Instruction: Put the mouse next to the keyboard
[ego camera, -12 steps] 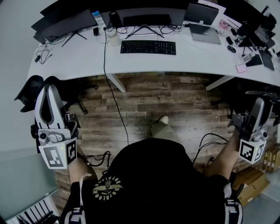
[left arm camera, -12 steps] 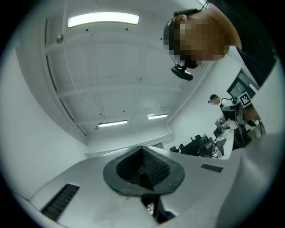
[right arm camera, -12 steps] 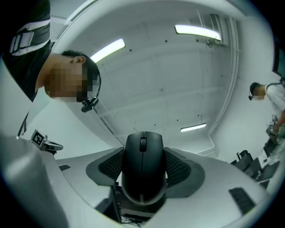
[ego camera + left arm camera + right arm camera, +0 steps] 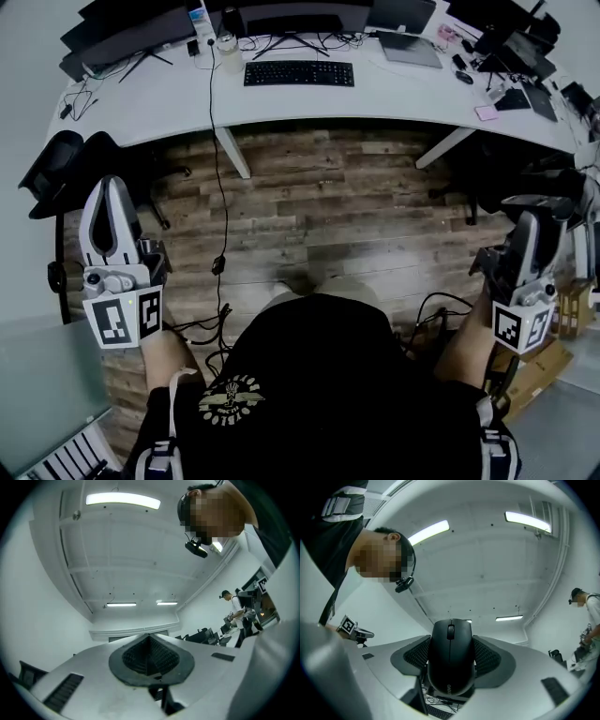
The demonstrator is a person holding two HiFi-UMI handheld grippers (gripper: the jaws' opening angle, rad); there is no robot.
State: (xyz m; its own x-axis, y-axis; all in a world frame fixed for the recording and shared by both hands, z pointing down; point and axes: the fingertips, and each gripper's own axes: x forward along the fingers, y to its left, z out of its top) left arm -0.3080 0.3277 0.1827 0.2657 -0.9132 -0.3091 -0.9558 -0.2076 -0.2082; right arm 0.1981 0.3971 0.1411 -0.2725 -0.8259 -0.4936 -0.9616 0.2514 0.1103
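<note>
Left gripper (image 4: pixel 111 187): clenched, its ribbed pads pressed flat together and gripping nothing; I hold it low at my left side, tips pointing toward the desk.
Chair (image 4: pixel 67 167): black, on the floor to the left, partly under the desk's edge.
Cable (image 4: pixel 215 159): hangs from the desk top down to the wooden floor (image 4: pixel 328 197) and trails toward my feet.
Keyboard (image 4: pixel 298 72): black, lying flat near the middle of the desk, in front of the monitors.
Desk (image 4: pixel 394 94): white and curved, with an open stretch of floor between it and me.
Mouse (image 4: pixel 450 667): black, wheel side toward my right gripper's camera, well apart from the keyboard.
Right gripper (image 4: pixel 528 225): grasping the mouse by its two sides, jaws wide, held low at my right side.
Cardboard box (image 4: pixel 539 370): on the floor beside my right arm; I cannot tell what it holds.
</note>
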